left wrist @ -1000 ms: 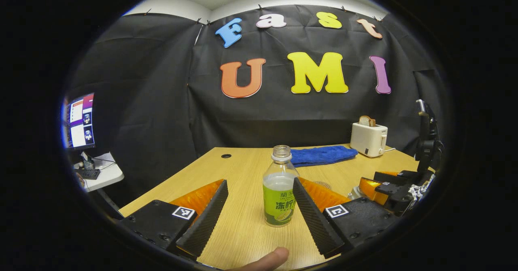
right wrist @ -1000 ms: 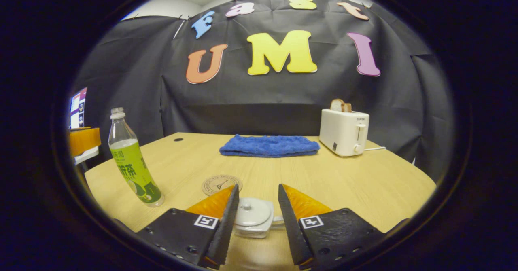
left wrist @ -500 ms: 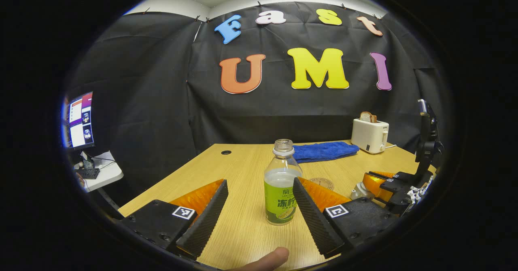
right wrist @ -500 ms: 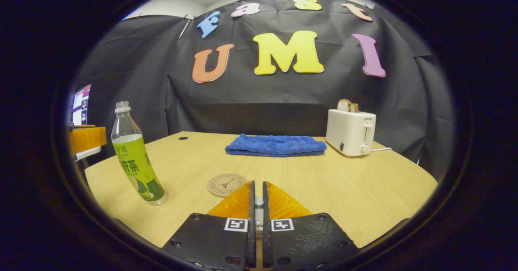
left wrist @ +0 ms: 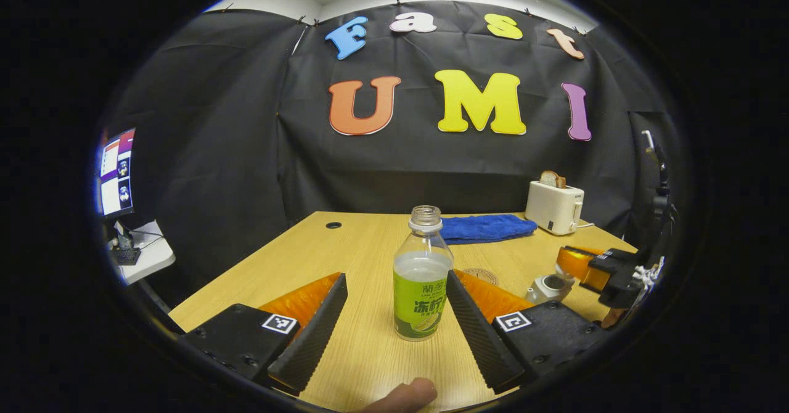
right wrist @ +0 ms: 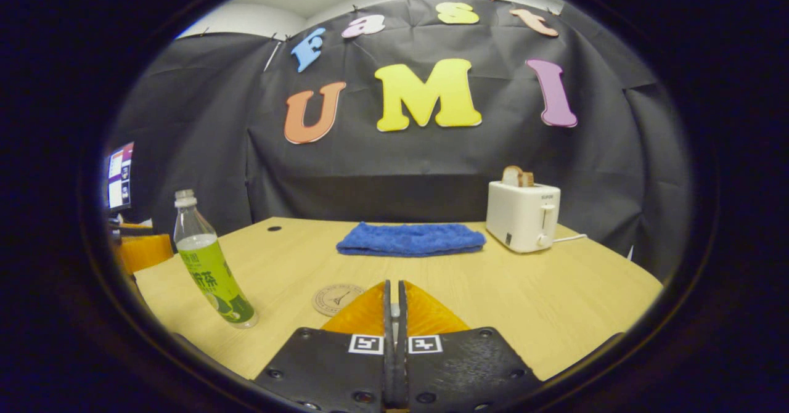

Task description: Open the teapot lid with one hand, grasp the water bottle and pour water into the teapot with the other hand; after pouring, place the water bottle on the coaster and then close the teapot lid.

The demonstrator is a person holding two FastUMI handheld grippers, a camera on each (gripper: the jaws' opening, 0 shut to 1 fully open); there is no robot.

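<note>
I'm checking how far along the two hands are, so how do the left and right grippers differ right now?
The left gripper has its jaws wide open, with the water bottle standing between them, ungripped. The right gripper has its jaws closed on a small white piece that is mostly hidden. In the left gripper view the teapot stands open. Both grippers are over the table.

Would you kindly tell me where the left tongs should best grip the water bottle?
Grip the water bottle at its straight labelled body, coming level from the near side. It stands upright between the open left tongs; the neck tapers and would slip.

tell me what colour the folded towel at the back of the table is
Blue; the towel shows best in the right gripper view.
</note>
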